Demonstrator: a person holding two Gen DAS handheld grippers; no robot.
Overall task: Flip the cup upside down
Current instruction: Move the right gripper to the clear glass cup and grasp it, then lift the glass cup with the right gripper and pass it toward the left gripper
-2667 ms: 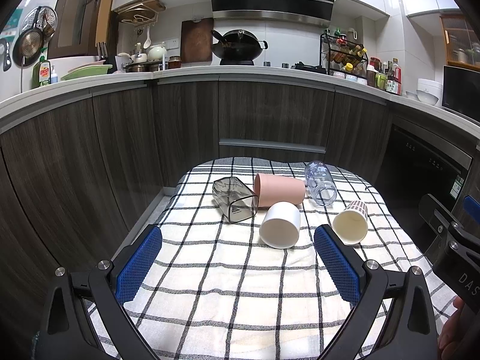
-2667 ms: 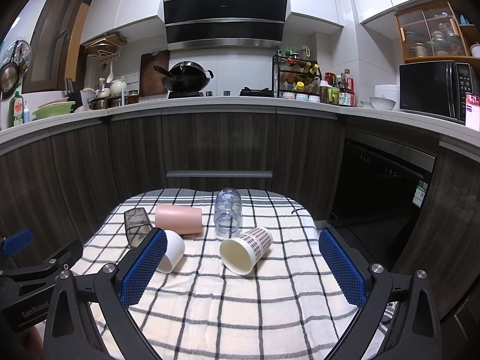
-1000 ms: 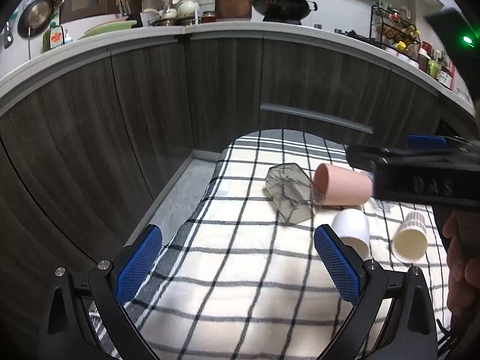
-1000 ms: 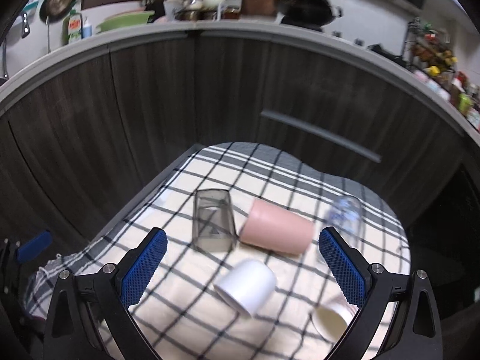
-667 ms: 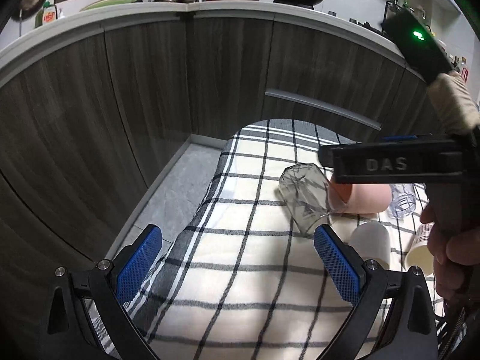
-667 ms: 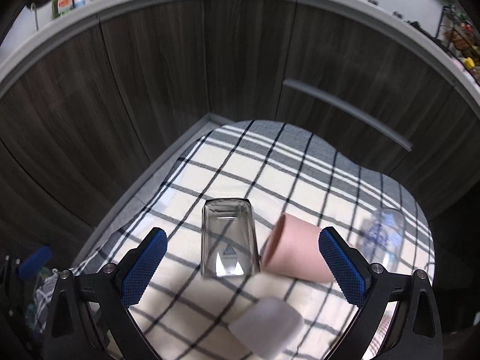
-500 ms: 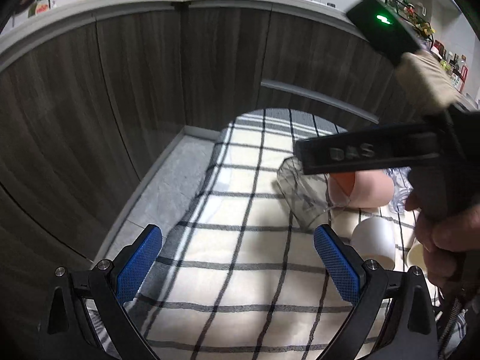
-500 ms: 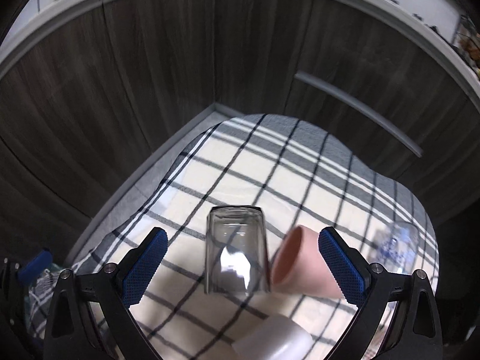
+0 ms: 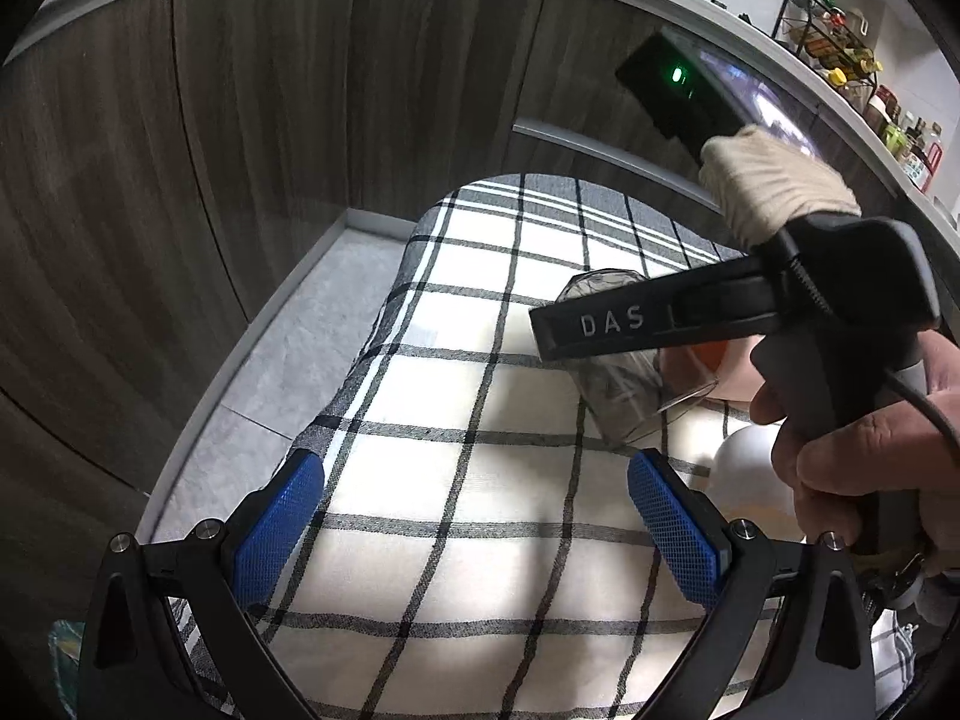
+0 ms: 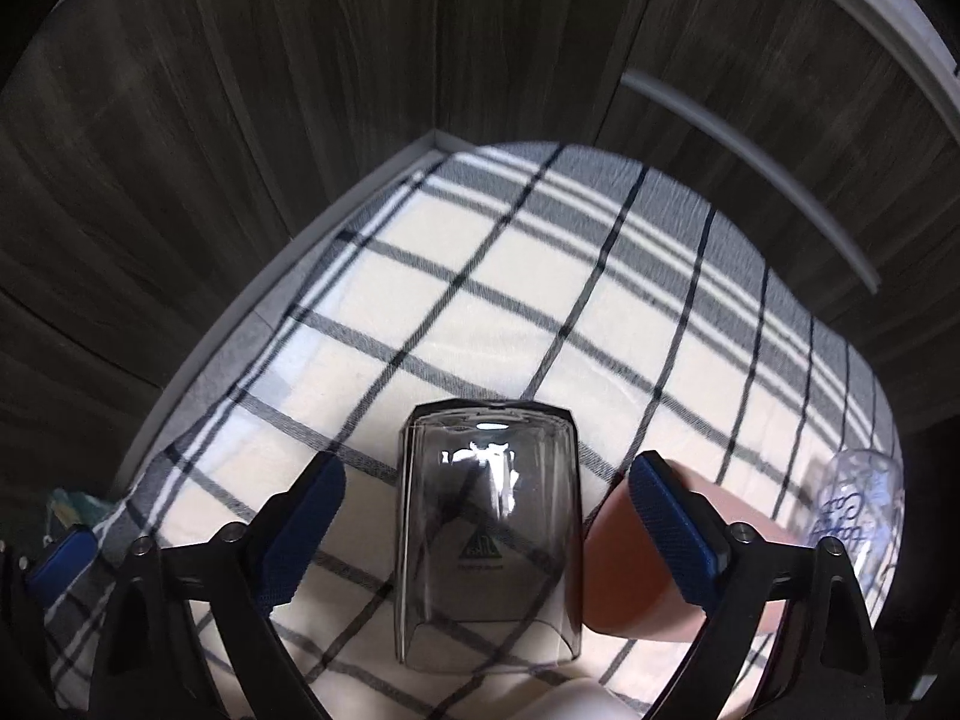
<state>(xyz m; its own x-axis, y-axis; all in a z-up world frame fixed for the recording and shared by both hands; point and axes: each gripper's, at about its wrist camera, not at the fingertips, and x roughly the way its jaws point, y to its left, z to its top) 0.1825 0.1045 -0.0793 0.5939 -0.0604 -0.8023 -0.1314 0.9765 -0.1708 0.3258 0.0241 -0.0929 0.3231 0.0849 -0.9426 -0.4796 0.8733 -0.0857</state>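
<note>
A smoky transparent square cup [image 10: 489, 534] lies on its side on the checked cloth, base pointing away from me, open mouth toward the camera. My right gripper [image 10: 486, 528] is open and straddles it, one blue pad on each side, not touching. In the left wrist view the same cup [image 9: 624, 387] is partly hidden behind the right gripper's black body [image 9: 720, 309]. My left gripper [image 9: 477, 525] is open and empty above the cloth, nearer than the cup.
A pink cup [image 10: 636, 564] lies on its side touching the smoky cup's right. A clear printed cup [image 10: 858, 510] lies farther right, a white cup [image 9: 750, 474] nearer. The cloth-covered table [image 9: 456, 360] ends at dark wood cabinets [image 9: 180, 180] to the left and behind.
My right gripper has moved down and forward over the smoky cup, which now sits between its open fingers. The left gripper has shifted a little closer to the table.
</note>
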